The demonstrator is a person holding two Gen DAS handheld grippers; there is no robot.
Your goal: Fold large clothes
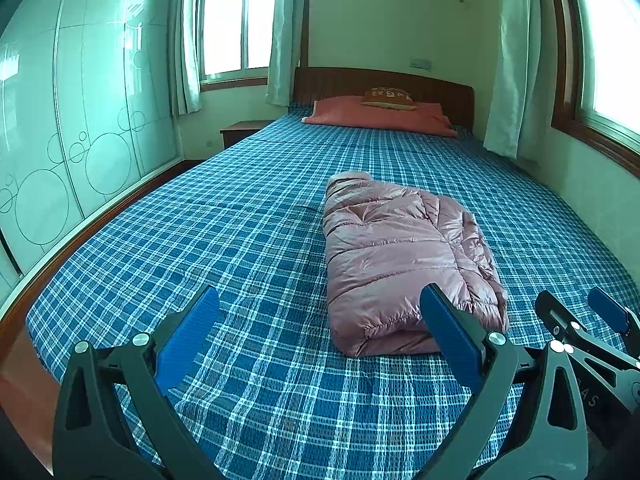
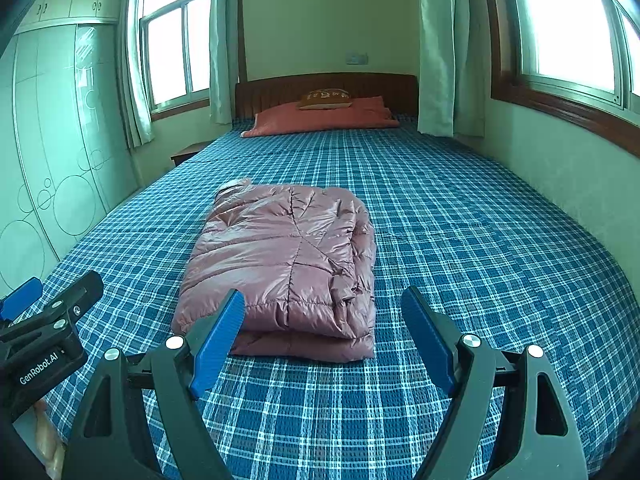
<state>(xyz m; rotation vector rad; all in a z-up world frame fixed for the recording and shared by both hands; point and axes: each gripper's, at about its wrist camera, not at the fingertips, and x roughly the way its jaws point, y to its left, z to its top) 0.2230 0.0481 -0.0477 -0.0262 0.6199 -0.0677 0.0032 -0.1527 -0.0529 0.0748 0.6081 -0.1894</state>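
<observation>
One pink puffer jacket [image 2: 280, 264] lies folded into a thick rectangle on the bed [image 2: 460, 240], roughly midway along its length and well short of the pillows. Two grippers are in view, both held above the near end of the bed and neither touching the jacket. The left gripper [image 1: 320, 332] has its blue pads spread wide with nothing between them, only the sheet below; the jacket's near edge shows just behind its right-hand pad. The right gripper [image 2: 322, 332] also has its pads wide apart and empty, with the jacket's near edge showing between and behind them.

One blue, white-checked sheet [image 1: 200, 240] covers the whole mattress and looks smooth apart from a faint crease beside the jacket. At the head of the bed sits one flat orange-red pillow [image 2: 320, 118] with one small brown cushion [image 2: 326, 100] on top, against a dark wooden headboard [image 2: 280, 88]. Two windows show, one on the left wall [image 2: 176, 48] and one on the right [image 2: 568, 28], each with pale curtains. One wardrobe [image 1: 80, 120] with pale glossy doors patterned in circles stands along the left side, and one small wooden nightstand [image 1: 240, 132] is beside the headboard.
</observation>
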